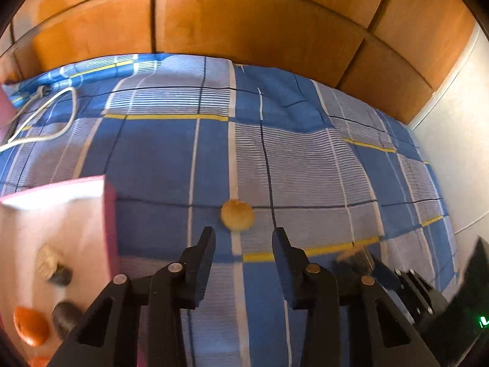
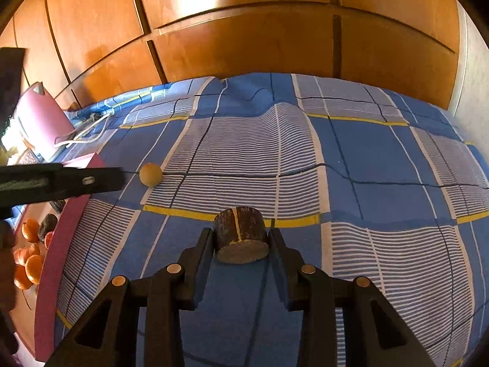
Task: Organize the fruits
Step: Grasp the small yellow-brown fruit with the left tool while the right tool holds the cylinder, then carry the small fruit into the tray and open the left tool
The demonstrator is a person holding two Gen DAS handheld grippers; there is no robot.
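A small round yellow fruit (image 1: 237, 215) lies on the blue checked bedsheet (image 1: 305, 159), just ahead of my open, empty left gripper (image 1: 243, 235). It also shows in the right wrist view (image 2: 150, 174), beside the left gripper's fingers (image 2: 101, 180). My right gripper (image 2: 241, 238) is shut on a dark brown cylindrical piece (image 2: 240, 234) with a pale stripe, held just above the sheet. The right gripper shows at the lower right of the left wrist view (image 1: 354, 260). A pink box (image 1: 107, 214) at the left holds oranges (image 1: 30, 325) and dark fruits (image 1: 65, 315).
A wooden wardrobe (image 1: 244, 24) stands behind the bed. A white cable (image 1: 61, 113) lies at the far left of the sheet. The pink box wall (image 2: 52, 275) and its oranges (image 2: 30, 263) are at the left. A white wall (image 1: 458, 153) is at the right.
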